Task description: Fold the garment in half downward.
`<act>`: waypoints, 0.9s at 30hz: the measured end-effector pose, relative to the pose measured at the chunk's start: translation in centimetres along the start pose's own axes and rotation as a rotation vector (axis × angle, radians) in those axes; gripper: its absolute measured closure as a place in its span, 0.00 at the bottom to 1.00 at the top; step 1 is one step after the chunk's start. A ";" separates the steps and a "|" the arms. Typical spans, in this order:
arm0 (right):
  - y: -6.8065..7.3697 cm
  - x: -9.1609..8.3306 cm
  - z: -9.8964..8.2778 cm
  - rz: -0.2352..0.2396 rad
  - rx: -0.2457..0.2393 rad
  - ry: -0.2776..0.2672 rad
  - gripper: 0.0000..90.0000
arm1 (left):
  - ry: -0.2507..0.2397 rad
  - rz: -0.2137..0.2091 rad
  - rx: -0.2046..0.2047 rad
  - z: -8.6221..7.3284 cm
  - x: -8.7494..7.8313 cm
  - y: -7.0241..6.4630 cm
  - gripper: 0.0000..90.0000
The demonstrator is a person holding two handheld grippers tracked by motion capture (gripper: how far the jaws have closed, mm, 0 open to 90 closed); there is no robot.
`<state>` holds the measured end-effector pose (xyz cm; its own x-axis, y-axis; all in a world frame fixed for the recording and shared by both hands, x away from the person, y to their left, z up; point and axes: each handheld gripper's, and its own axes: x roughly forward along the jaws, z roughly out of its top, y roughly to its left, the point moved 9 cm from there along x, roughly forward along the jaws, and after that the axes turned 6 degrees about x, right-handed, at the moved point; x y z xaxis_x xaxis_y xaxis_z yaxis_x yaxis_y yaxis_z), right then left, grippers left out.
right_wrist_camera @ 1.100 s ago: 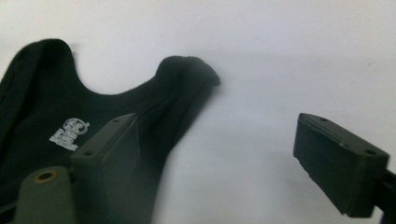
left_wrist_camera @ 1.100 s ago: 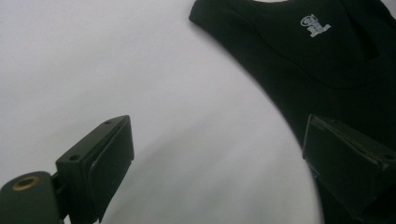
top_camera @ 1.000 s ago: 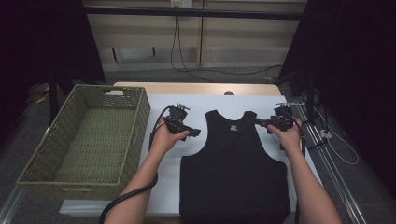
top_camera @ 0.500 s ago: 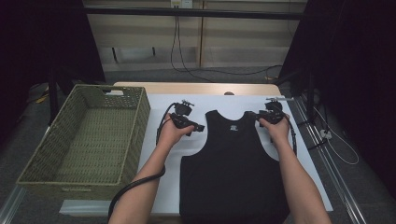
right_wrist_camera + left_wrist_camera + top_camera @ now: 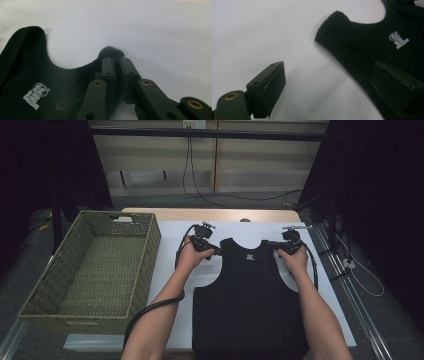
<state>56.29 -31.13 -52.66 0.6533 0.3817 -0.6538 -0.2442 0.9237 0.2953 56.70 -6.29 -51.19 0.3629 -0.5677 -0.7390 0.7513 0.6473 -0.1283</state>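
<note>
- Vest (image 5: pixel 250 305) lies flat on the bench (image 5: pixel 170 270), at 3 o'clock from the basket (image 5: pixel 95 270).
- Right tool (image 5: pixel 278 246), jaws just closed, pinches one shoulder strap.
- Left tool (image 5: pixel 216 251) gapes wide beside the other strap.

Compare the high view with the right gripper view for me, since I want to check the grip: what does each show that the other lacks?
High view alone: the wicker basket left of the white sheet, both forearms, and the left tool, open beside the vest's other strap. Right gripper view alone: the right tool, whose jaws have just been closing, pinching the shoulder strap, close up. Both show the black vest with its small white logo.
</note>
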 end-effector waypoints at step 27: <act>1.3 -0.6 -0.6 -0.015 0.004 0.003 0.93 | -0.039 -0.064 0.029 2.1 2.5 -1.2 0.96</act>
<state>55.18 -30.17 -52.29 0.6548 0.3681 -0.6601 -0.2319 0.9291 0.2881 57.89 -9.51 -51.45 0.3342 -0.6270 -0.7037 0.7892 0.5944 -0.1548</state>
